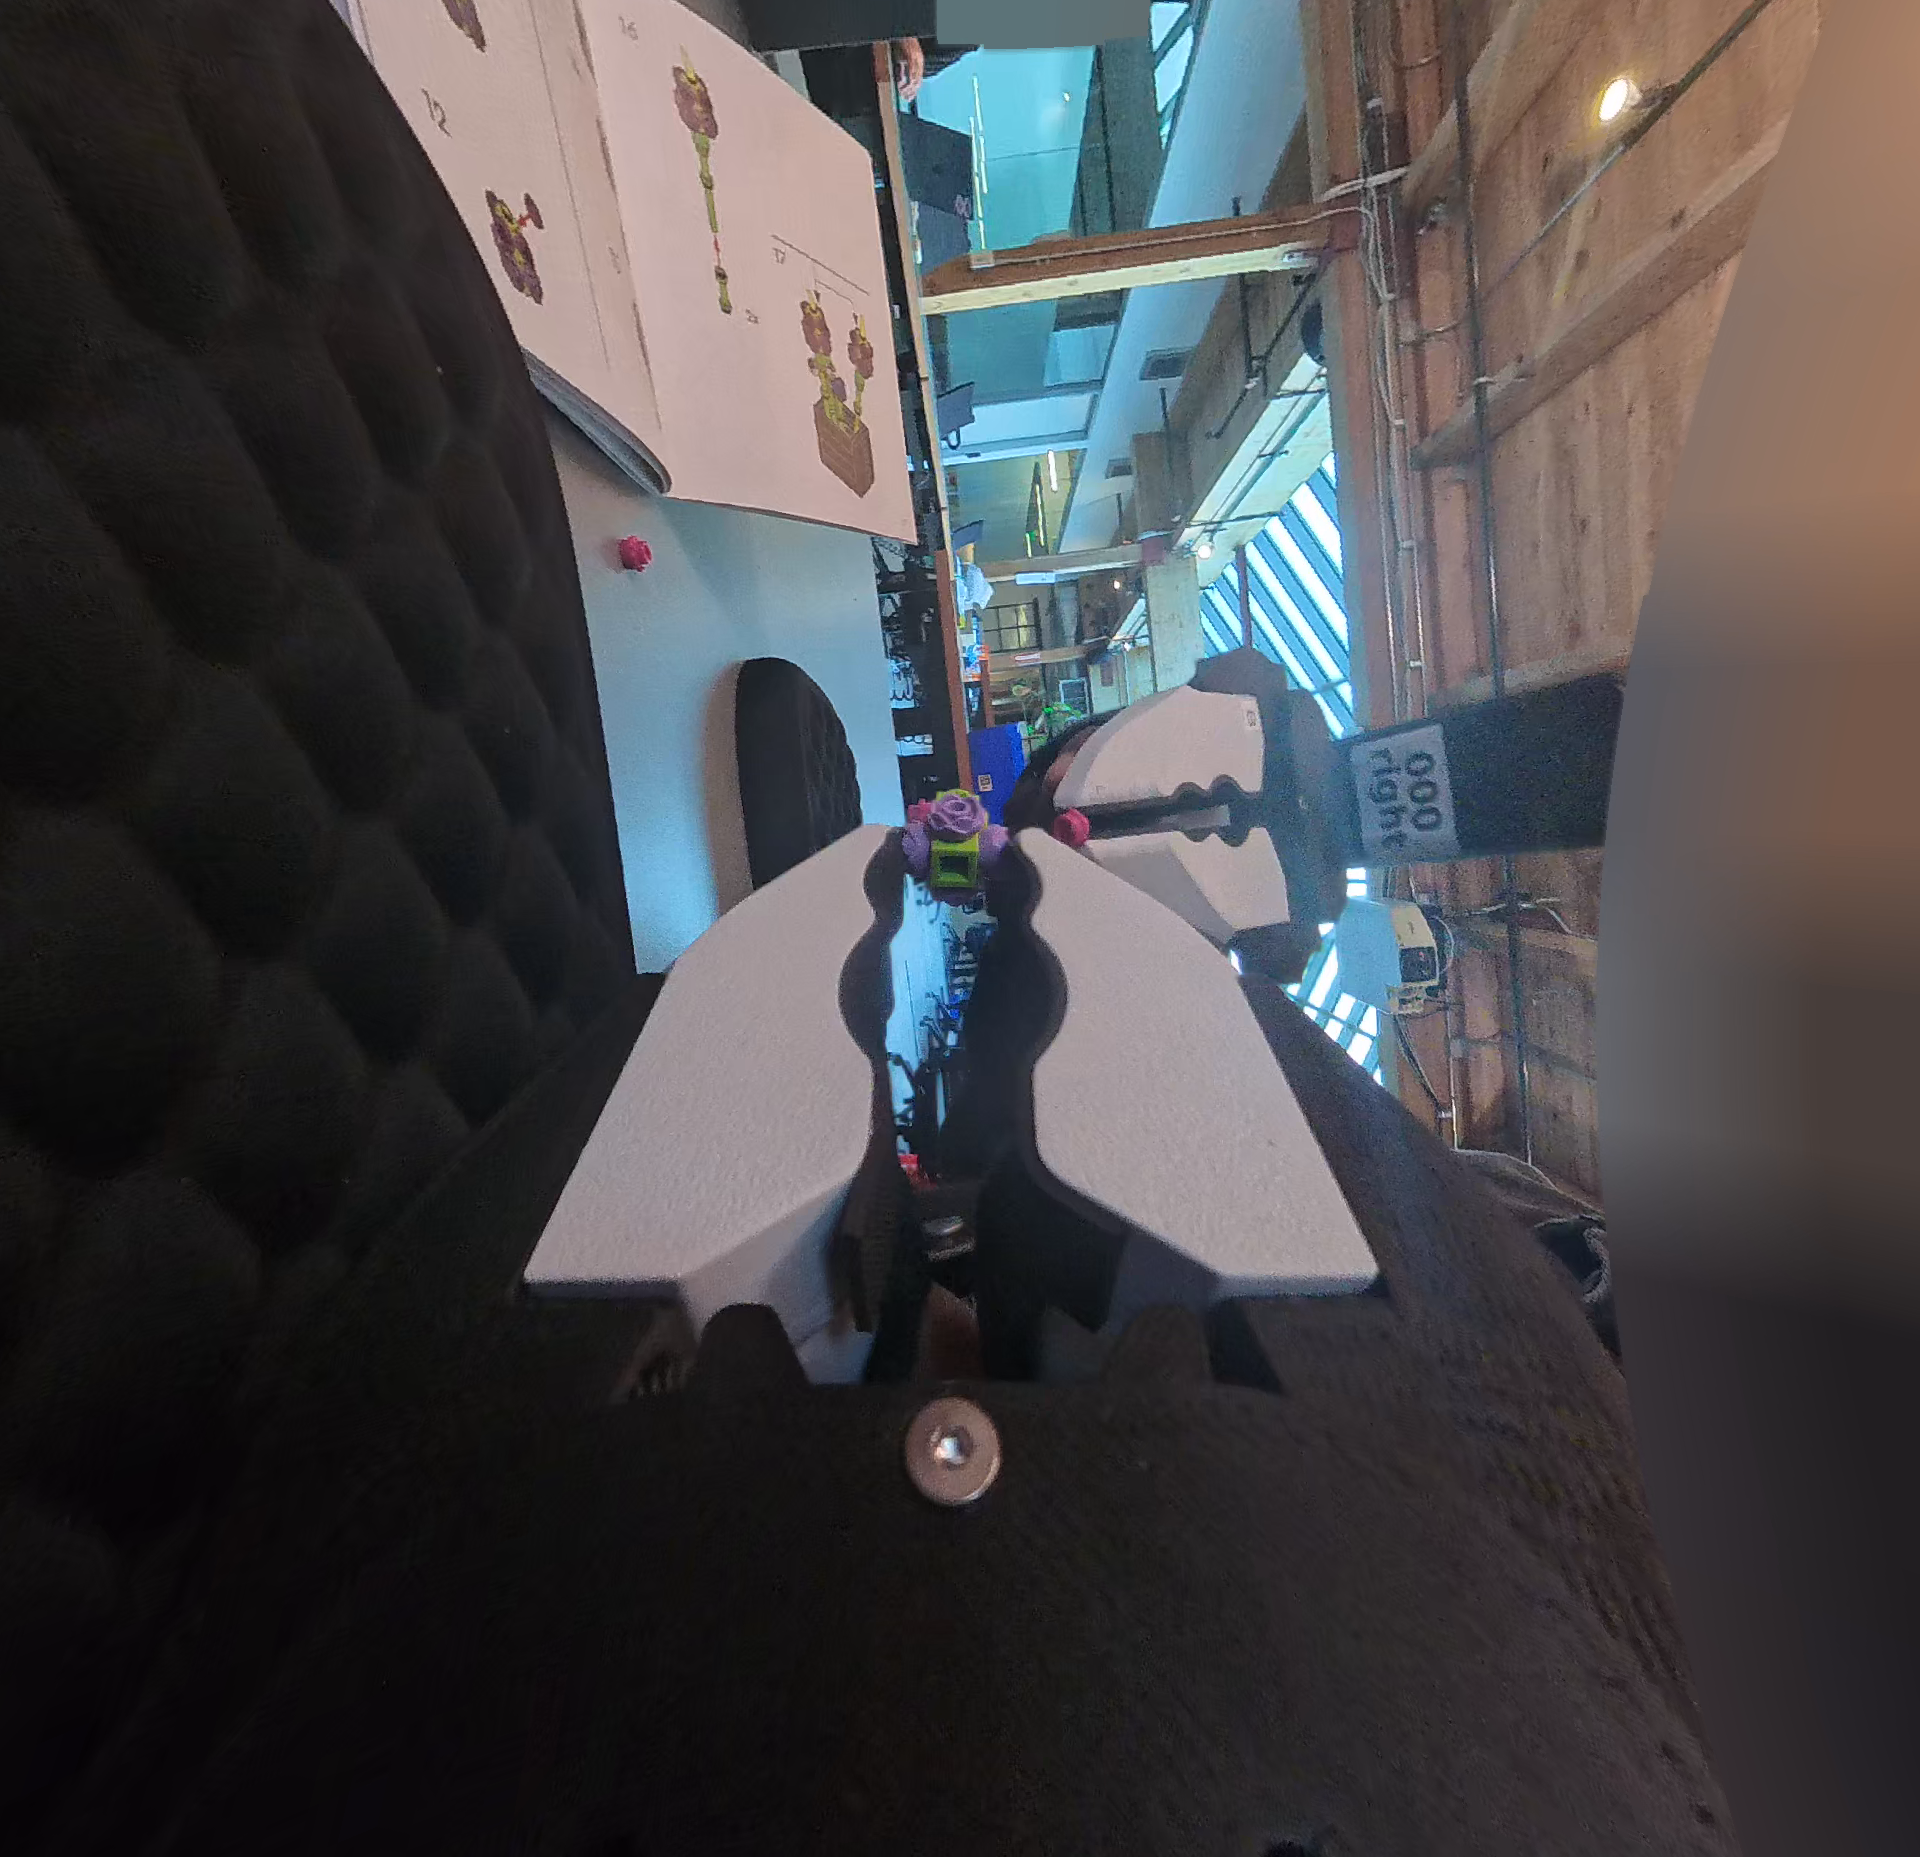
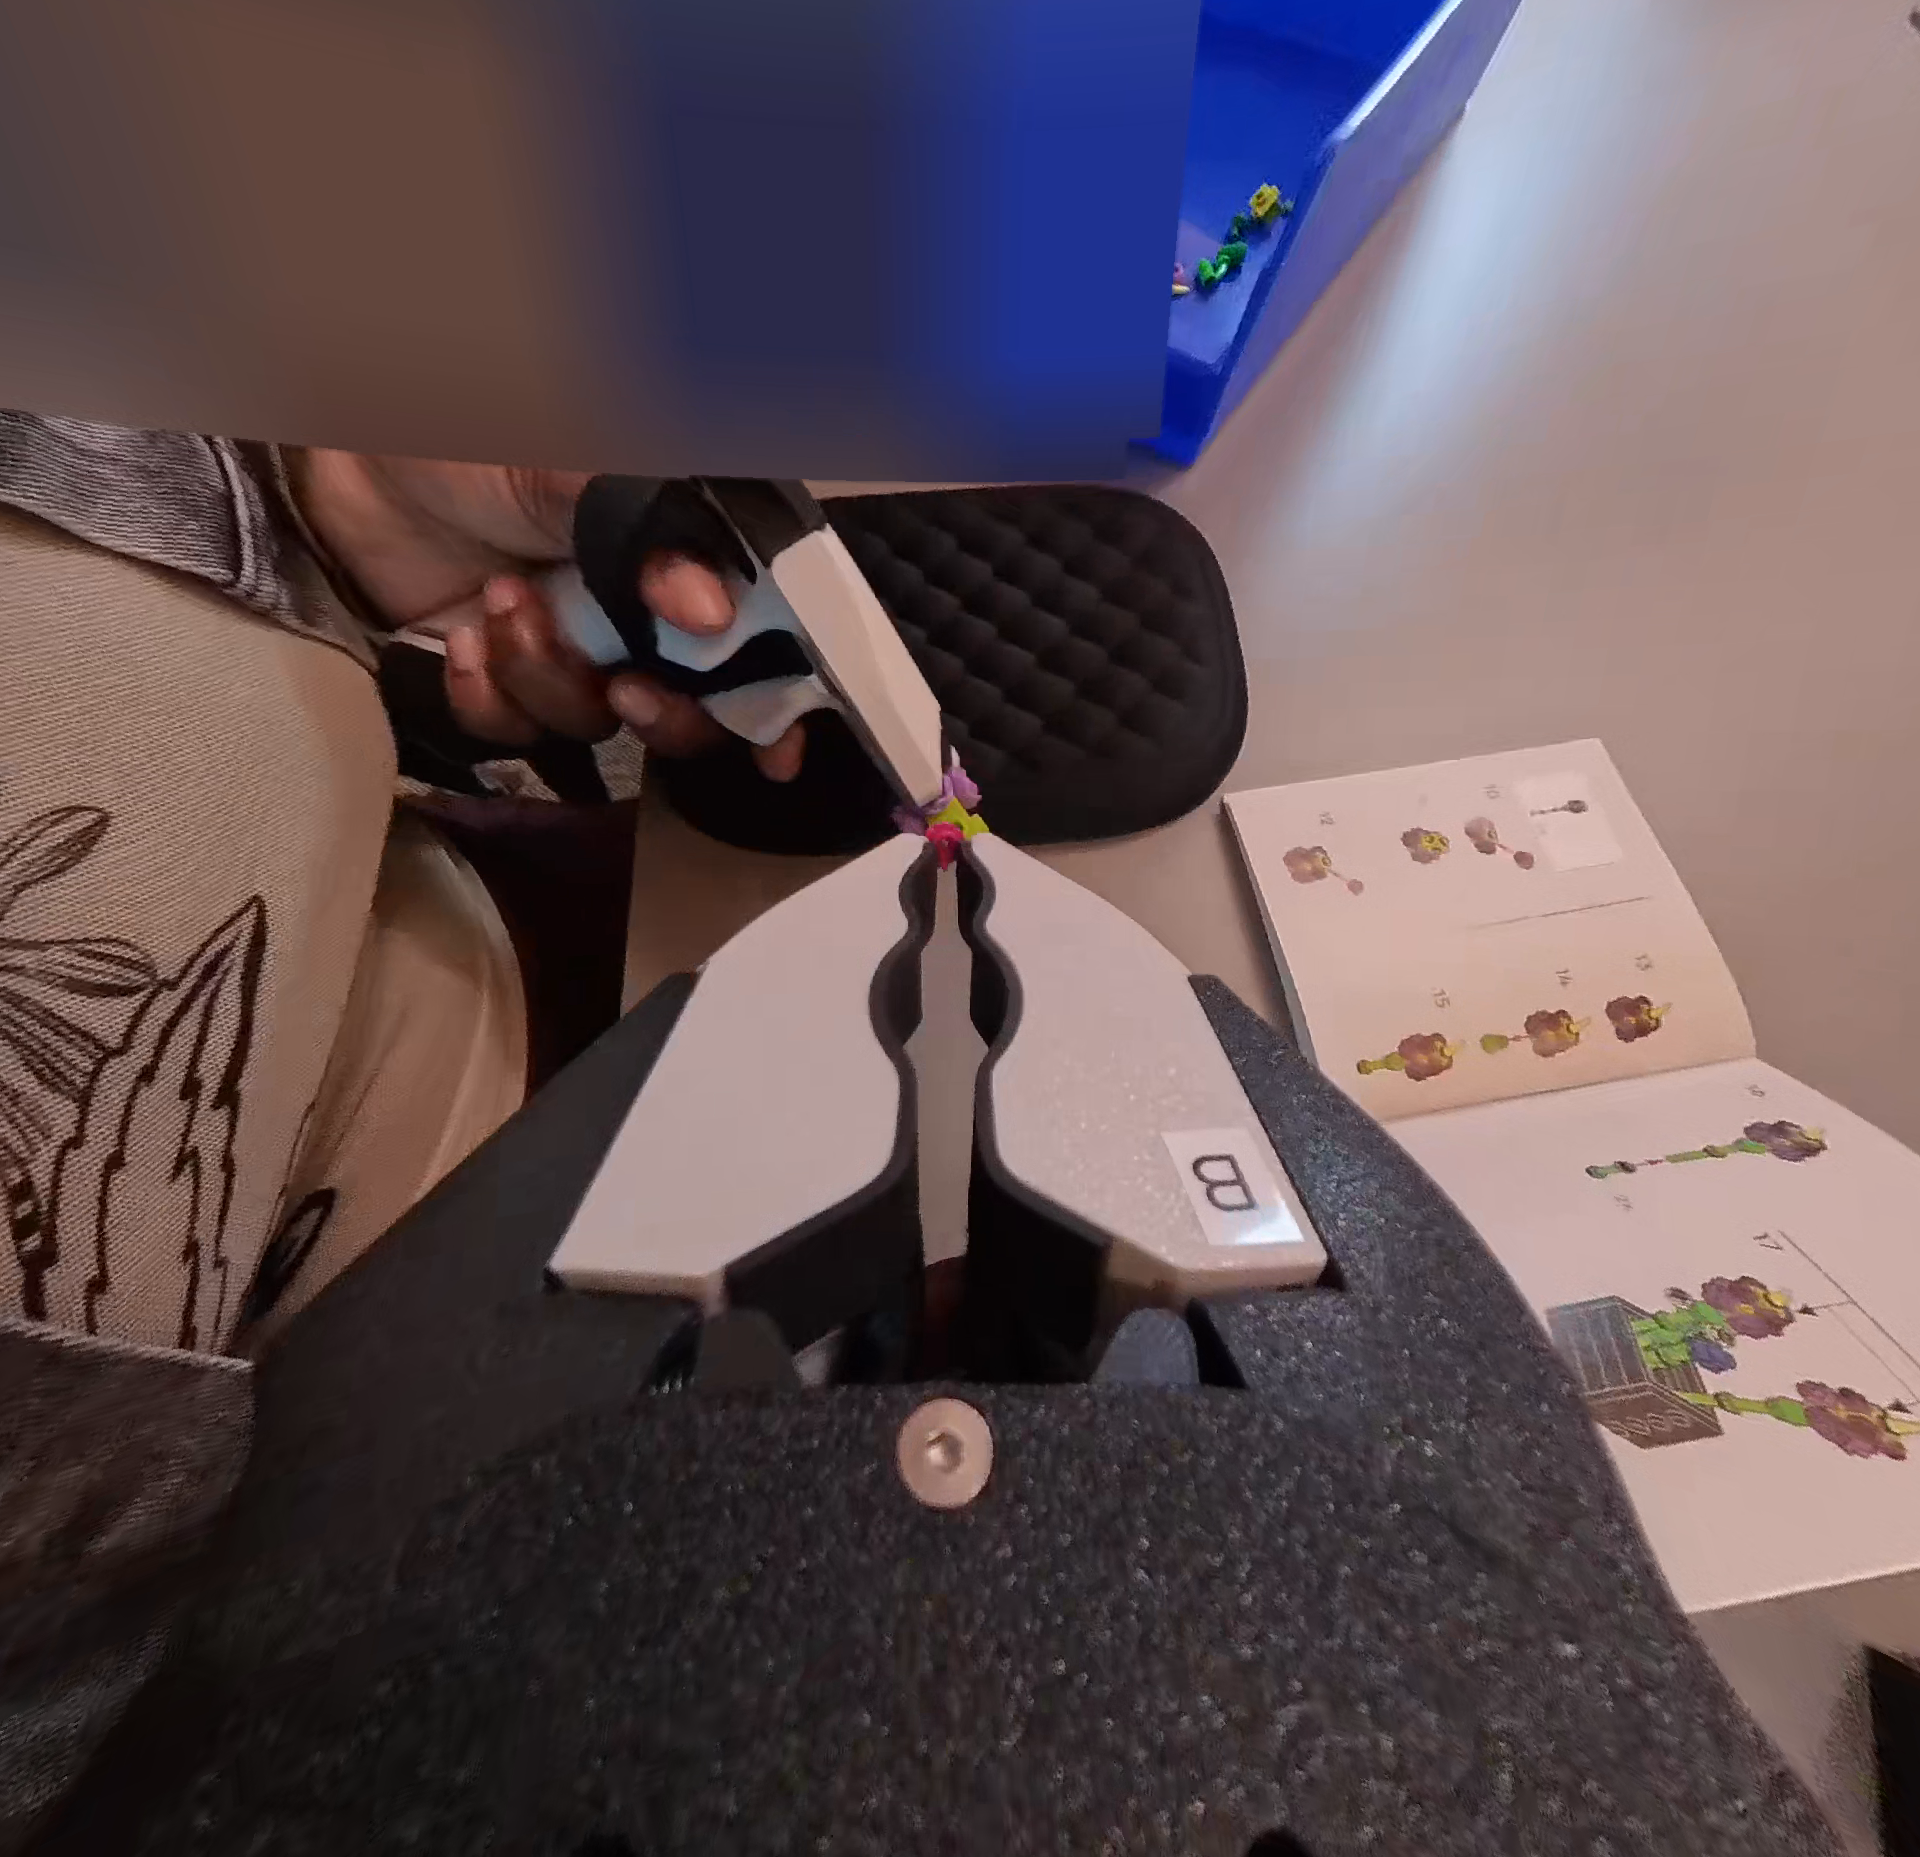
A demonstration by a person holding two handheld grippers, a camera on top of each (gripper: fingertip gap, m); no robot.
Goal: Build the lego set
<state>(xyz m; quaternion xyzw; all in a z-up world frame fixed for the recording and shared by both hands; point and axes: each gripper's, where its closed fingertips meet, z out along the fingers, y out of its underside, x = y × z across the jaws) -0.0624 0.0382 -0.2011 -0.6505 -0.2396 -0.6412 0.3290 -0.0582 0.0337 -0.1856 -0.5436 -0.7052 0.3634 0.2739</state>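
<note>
Grey table [image 2: 1455, 560], open booklet [image 2: 1507, 976], black pad [image 2: 1039, 644]

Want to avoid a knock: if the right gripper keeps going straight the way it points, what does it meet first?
Probably the purple and green flower piece held by the left gripper. The right gripper, shut on a small pink piece, is already right at it; whether they touch is unclear.
</note>
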